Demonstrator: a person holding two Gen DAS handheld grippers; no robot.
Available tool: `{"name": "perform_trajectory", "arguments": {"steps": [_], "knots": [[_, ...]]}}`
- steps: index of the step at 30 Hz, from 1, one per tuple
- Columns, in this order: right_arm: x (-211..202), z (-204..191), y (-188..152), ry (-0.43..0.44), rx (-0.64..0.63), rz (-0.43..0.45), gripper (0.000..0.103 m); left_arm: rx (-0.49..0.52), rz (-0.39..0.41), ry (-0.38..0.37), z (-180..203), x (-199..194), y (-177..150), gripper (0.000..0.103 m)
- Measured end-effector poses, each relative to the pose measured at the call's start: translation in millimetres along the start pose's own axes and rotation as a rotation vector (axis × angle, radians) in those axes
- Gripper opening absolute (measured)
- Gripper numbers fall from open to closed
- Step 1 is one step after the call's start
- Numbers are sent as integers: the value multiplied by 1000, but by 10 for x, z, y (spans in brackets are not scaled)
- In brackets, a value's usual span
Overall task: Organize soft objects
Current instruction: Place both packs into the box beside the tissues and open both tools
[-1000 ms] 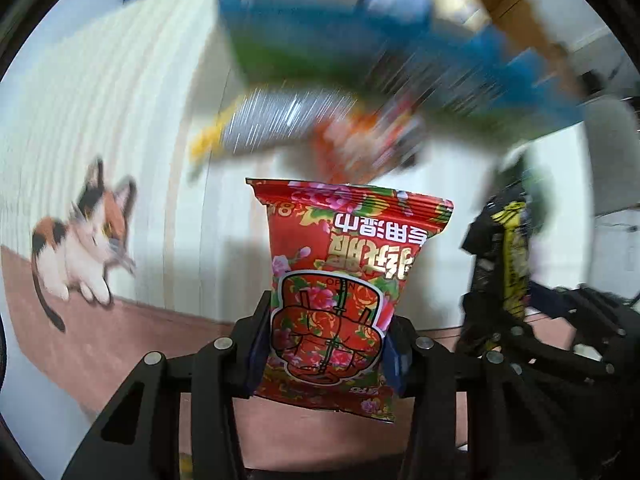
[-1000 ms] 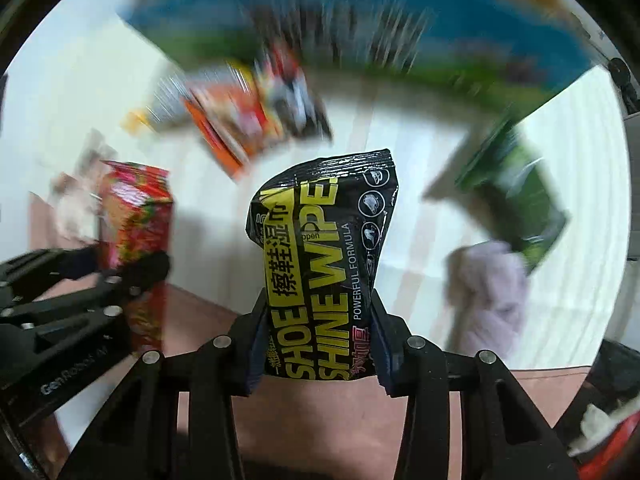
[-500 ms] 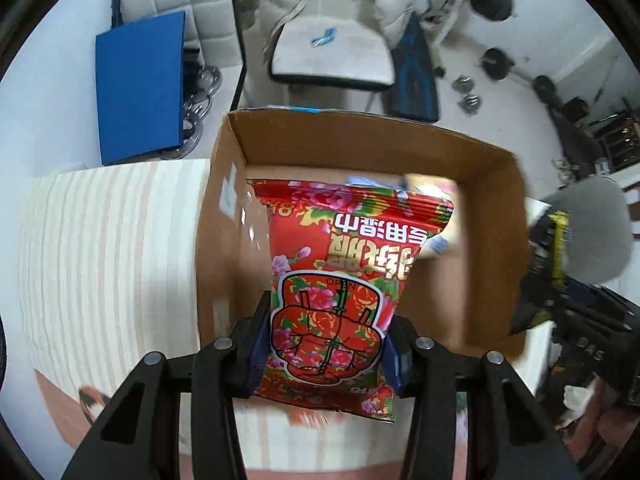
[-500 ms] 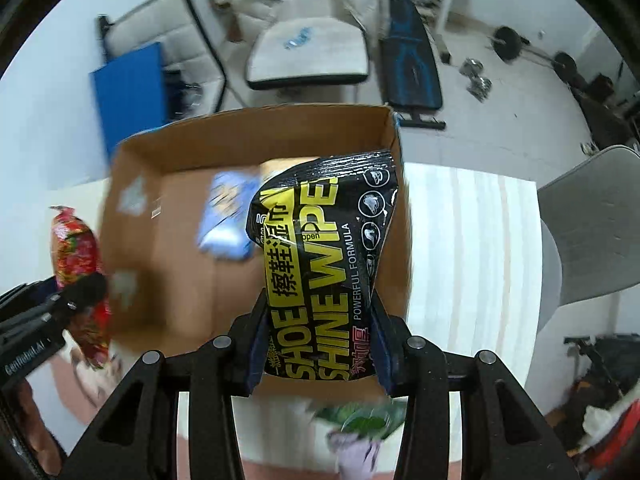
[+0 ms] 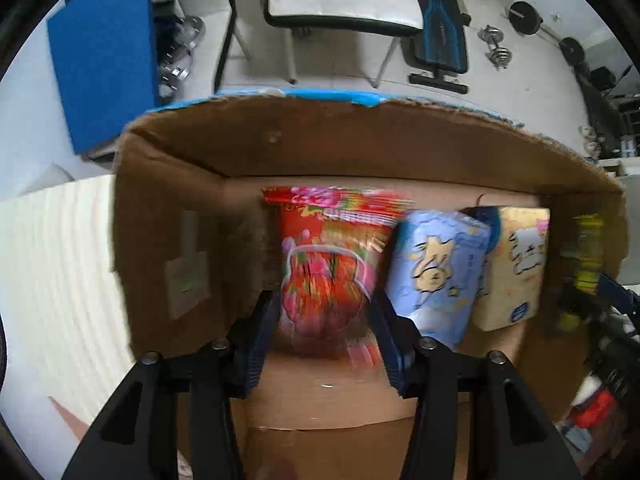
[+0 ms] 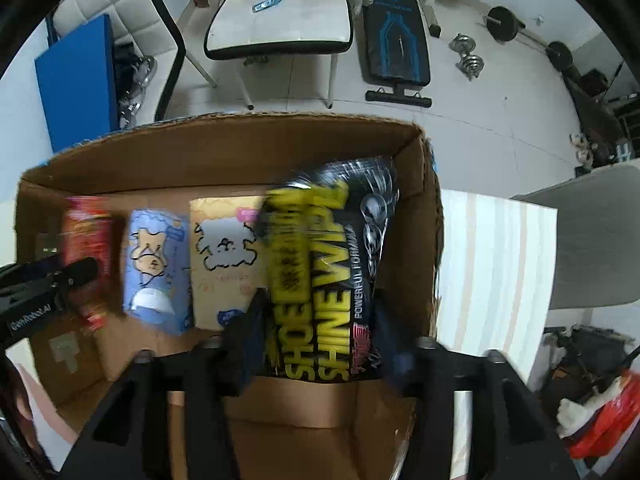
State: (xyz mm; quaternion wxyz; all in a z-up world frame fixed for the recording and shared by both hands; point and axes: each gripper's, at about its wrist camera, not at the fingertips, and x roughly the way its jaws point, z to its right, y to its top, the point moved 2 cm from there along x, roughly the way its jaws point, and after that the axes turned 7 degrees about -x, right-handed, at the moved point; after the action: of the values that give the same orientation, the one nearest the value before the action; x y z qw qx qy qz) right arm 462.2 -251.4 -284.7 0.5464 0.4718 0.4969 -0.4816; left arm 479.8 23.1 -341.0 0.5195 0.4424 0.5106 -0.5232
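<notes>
My left gripper (image 5: 326,344) is inside the cardboard box (image 5: 360,140), its jaws spread a little wider than the red flowered wipes pack (image 5: 328,272) between them, which looks blurred. My right gripper (image 6: 320,344) is also in the box (image 6: 240,148), with the black and yellow shoe shine wipes pack (image 6: 324,272) between its spread, blurred fingers. A blue tissue pack (image 5: 436,272) and a beige tissue pack (image 5: 512,268) stand between the two; they also show in the right wrist view (image 6: 158,268) (image 6: 224,256).
The box sits on a cream striped table (image 6: 488,272). Beyond it on the floor stand a white chair (image 6: 280,12), a blue panel (image 5: 104,52), a weight bench (image 6: 396,28) and dumbbells (image 6: 468,56).
Both grippers dropped from above the box down into it. Their jaws have spread and both packs now blur as if slipping loose.
</notes>
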Motion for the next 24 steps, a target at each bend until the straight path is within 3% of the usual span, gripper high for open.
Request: {"name": "perform_trajectory", "arguments": {"steps": [2, 4, 6, 8, 10, 14, 19, 24], "knots": [[60, -86, 19, 19, -6, 7, 84, -1, 21, -11, 34, -58, 30, 76], [62, -119, 47, 0, -14, 20, 88, 13, 53, -2, 82, -130, 38, 83], [16, -121, 57, -11, -19, 24, 89, 29, 64, 2, 126, -172, 27, 84], [8, -125, 61, 5, -17, 25, 96, 41, 77, 5, 161, -210, 4, 96], [-76, -131, 23, 9, -20, 32, 103, 42, 100, 12, 180, -258, -31, 97], [-149, -234, -84, -35, -52, 45, 103, 31, 133, 13, 184, -349, -159, 100], [-243, -266, -313, 9, -26, 43, 103, 35, 203, 44, 148, -534, -484, 100], [-359, -323, -617, 56, 3, 81, 103, -1, 268, 24, 21, -728, -895, 100]]}}
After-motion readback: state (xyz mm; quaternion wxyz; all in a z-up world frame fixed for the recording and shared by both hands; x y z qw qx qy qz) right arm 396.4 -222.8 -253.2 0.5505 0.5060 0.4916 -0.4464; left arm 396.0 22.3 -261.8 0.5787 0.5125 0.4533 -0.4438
